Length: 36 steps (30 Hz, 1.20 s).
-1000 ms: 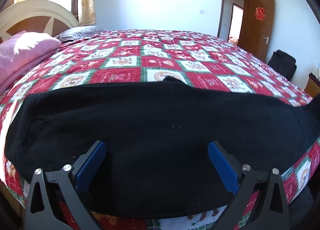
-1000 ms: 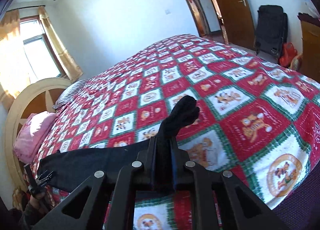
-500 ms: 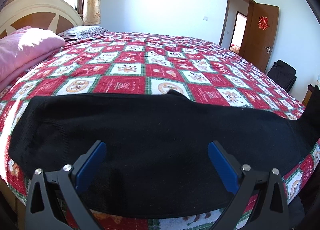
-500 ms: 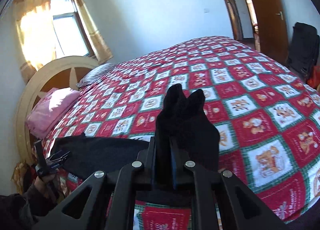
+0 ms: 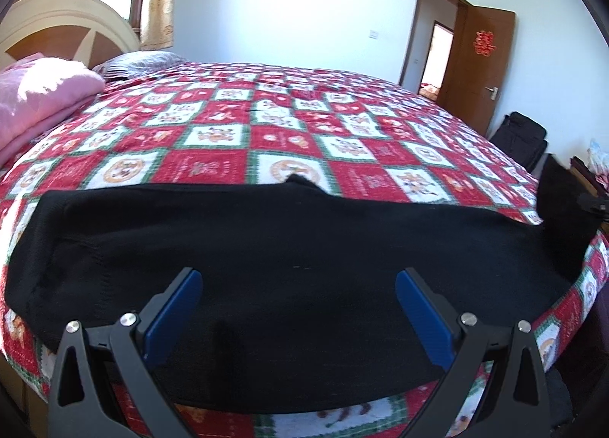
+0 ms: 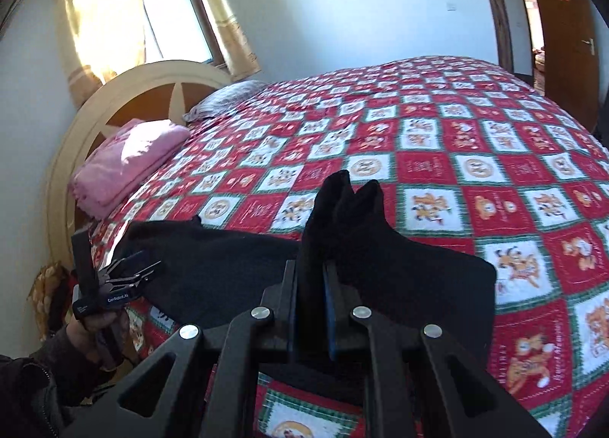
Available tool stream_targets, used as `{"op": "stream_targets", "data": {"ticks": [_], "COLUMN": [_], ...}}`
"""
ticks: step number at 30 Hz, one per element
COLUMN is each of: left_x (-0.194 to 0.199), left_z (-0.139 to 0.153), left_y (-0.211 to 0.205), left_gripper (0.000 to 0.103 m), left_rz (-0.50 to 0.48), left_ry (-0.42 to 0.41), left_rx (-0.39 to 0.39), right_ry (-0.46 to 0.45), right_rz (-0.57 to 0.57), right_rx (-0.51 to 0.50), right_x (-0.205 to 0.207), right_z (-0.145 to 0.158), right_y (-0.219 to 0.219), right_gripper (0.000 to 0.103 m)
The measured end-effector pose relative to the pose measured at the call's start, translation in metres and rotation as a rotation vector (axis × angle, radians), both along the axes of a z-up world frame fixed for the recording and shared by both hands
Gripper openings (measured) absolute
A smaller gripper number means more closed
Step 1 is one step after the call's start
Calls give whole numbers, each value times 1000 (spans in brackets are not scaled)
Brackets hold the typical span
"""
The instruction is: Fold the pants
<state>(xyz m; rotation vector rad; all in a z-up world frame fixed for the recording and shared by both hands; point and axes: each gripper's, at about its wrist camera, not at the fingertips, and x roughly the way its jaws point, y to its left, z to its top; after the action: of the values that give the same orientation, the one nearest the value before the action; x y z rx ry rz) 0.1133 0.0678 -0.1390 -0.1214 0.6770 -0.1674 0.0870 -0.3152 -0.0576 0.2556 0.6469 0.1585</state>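
The black knit pants point(image 5: 297, 270) lie spread along the near edge of the red-and-white checked cartoon quilt point(image 5: 266, 141), their hem just short of the drop-off at 6 o'clock. The left gripper point(image 5: 298, 285) hovers over them, blue-padded fingers point(image 5: 175, 308) spread wide, holding nothing. Open quilt stretches toward 12 o'clock. Only the right wrist view shows the right gripper point(image 6: 310, 278) pinching the raised leg ends, and a folded pink blanket point(image 6: 125, 163) at 10 o'clock.
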Motion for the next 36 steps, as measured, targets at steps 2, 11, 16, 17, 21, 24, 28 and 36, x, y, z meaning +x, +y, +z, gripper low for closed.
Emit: {"op": "stream_targets", "data": {"ticks": [2,11,16,17,21,24,28,36], "left_x": [-1,2,14,16,27,40,45,45], "left_z": [2,7,8,8,6,-3,-1,0], "left_y": [-5,-34,-66,-73,-112,-140,-171,-190], "left_gripper": [103,103,103,103,101,86,73,12], "left_rz": [-20,-122,-211,-232,-326,-378,-407,-427], "left_ry": [-4,-1,29,34,81,163,161,167], "left_rx": [-3,-59,-124,-133,-172,-207,-161,-100], "right_ry": [14,164,122,88,31,22,26,15], "right_rz": [23,129,153,133,-29,-140,-221,-235], "right_rx": [-5,-49,3,2,14,64,117,118], "right_x": [9,55,31,21,-8,-20,-23,-20], "right_z": [-6,-66,-49,-41,-30,-37,-45,-53], "right_y": [12,57,36,24,-30,-63,-92,-94], "right_gripper": [12,14,45,47,49,49,50,53]}}
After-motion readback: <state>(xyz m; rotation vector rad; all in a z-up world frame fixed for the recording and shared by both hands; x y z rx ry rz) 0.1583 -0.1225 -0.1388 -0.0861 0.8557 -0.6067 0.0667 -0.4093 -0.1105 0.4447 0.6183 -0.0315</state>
